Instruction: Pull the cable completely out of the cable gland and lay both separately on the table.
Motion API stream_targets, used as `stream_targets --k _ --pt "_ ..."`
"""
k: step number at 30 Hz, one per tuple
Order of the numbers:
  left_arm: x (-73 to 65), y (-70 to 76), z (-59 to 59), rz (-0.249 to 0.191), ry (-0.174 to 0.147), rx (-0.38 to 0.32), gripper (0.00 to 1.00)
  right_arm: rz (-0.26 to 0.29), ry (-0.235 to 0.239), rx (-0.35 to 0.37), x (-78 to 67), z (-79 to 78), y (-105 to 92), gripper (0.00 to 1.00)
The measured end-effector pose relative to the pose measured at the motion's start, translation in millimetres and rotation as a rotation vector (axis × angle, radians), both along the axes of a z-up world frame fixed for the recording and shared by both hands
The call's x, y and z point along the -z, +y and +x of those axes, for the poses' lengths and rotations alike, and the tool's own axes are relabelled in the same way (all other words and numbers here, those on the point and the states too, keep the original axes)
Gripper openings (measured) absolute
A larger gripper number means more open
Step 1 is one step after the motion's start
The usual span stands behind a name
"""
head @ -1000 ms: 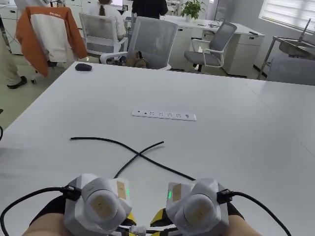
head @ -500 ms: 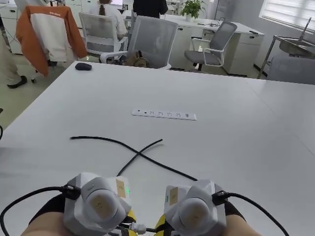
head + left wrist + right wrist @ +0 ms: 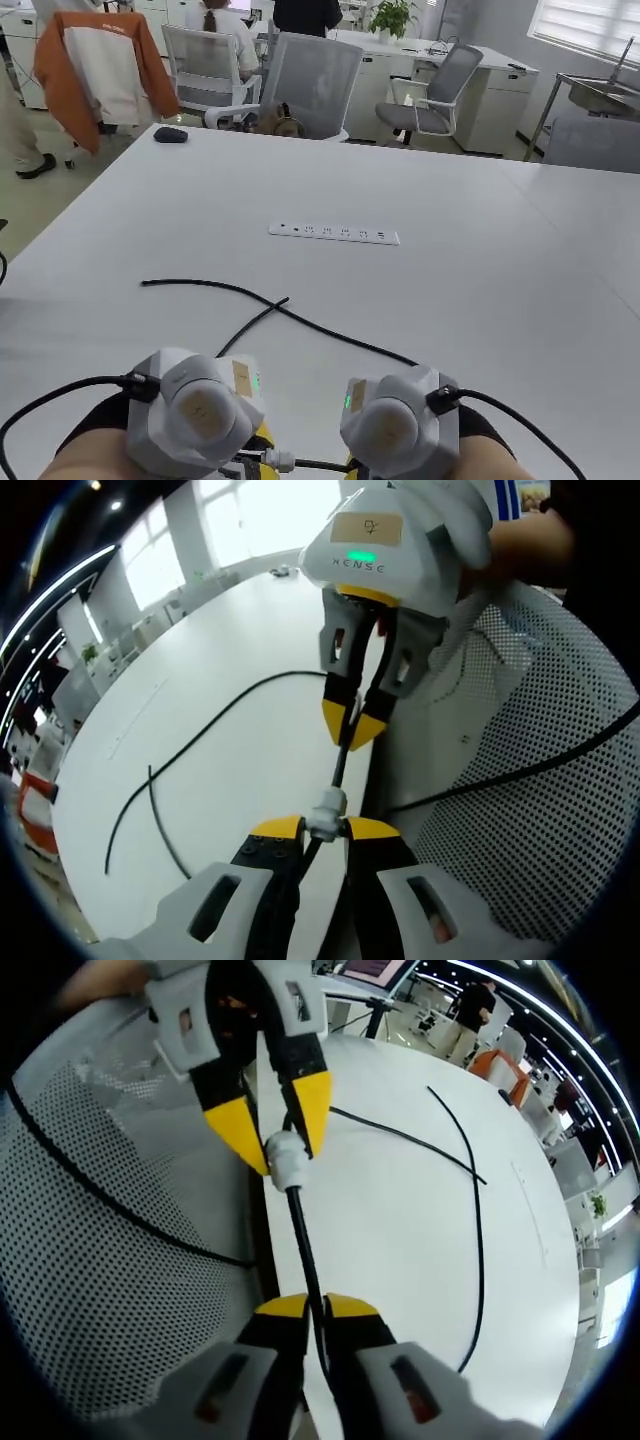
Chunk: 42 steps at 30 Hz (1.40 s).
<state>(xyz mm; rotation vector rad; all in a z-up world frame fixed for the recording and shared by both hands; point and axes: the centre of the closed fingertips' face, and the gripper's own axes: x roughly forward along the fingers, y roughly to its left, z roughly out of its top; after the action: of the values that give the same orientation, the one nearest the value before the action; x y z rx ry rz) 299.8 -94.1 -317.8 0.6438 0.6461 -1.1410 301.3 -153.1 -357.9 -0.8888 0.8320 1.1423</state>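
Right gripper (image 3: 318, 1310): you have the yellow tips closed on the black cable (image 3: 303, 1240). Straight ahead of your jaws the cable runs in a straight line to the white cable gland (image 3: 284, 1153), pinched between the yellow tips of the left gripper (image 3: 276, 1132). Ahead and right of the tool, slack cable crosses itself on the white table (image 3: 400, 1230). Left of the jaws: perforated mesh surface (image 3: 120, 1260).

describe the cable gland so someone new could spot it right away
At the near edge of the white table, the left tool and right tool face each other with a black cable between them. The cable gland is the small white fitting on that cable, pinched in the left one's yellow tips, the only white piece on the black line.
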Motion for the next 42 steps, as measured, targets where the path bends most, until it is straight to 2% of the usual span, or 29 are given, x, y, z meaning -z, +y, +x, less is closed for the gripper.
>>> stream_targets --k 2,4,5,8,10,12,17,19,21,27,33,35,37,42 --pt "1.1 0.2 -1.2 0.001 0.005 0.001 0.17 -0.031 0.013 -0.015 4.7 -4.2 -1.9 0.06" --pt "1.3 0.6 -1.6 0.005 0.004 0.002 0.17 -0.032 0.012 -0.020 5.3 -4.4 -0.9 0.15" --pt "1.0 0.4 -1.5 0.001 0.005 0.001 0.17 -0.015 0.011 -0.024 3.0 -4.2 2.0 0.18" --pt "0.4 0.6 -0.4 0.001 0.002 -0.001 0.17 0.113 0.009 -0.037 -12.3 -4.8 22.7 0.18" --pt "1.0 0.5 -0.8 0.002 0.004 0.001 0.17 0.177 -0.011 -0.060 -22.5 -5.2 34.0 0.18" --pt "1.3 0.4 -1.0 0.004 0.002 0.003 0.17 0.199 -0.039 -0.090 -27.8 -5.3 39.5 0.17" --pt "1.3 0.2 -1.1 0.003 0.004 0.007 0.17 0.212 -0.033 -0.120 -29.9 -10.9 44.6 0.07" --pt "1.8 -0.6 -2.0 0.003 0.005 0.015 0.17 0.201 -0.039 -0.119 -28.9 -9.1 43.1 0.03" --pt "2.0 -1.1 -2.4 0.007 0.004 0.020 0.17 0.202 -0.028 -0.110 -27.9 -9.4 42.7 0.03" --pt "1.4 -1.8 -1.2 0.005 -0.001 0.019 0.17 0.178 -0.042 -0.116 -25.5 -8.3 41.6 0.02" --pt "2.7 1.5 0.4 0.016 -0.003 0.009 0.17 0.090 -0.044 -0.086 -13.5 -2.5 25.3 0.02" --pt "3.2 1.2 -0.1 0.017 -0.001 0.010 0.17 0.051 -0.031 -0.065 -7.4 -1.3 17.2 0.02" --pt "3.0 0.8 -0.3 0.016 -0.002 0.010 0.17 0.000 -0.038 -0.048 -2.5 2.1 7.7 0.03" --pt "3.5 1.1 -0.7 0.016 0.002 0.009 0.17 -0.038 -0.028 -0.007 2.9 6.3 -3.6 0.03"
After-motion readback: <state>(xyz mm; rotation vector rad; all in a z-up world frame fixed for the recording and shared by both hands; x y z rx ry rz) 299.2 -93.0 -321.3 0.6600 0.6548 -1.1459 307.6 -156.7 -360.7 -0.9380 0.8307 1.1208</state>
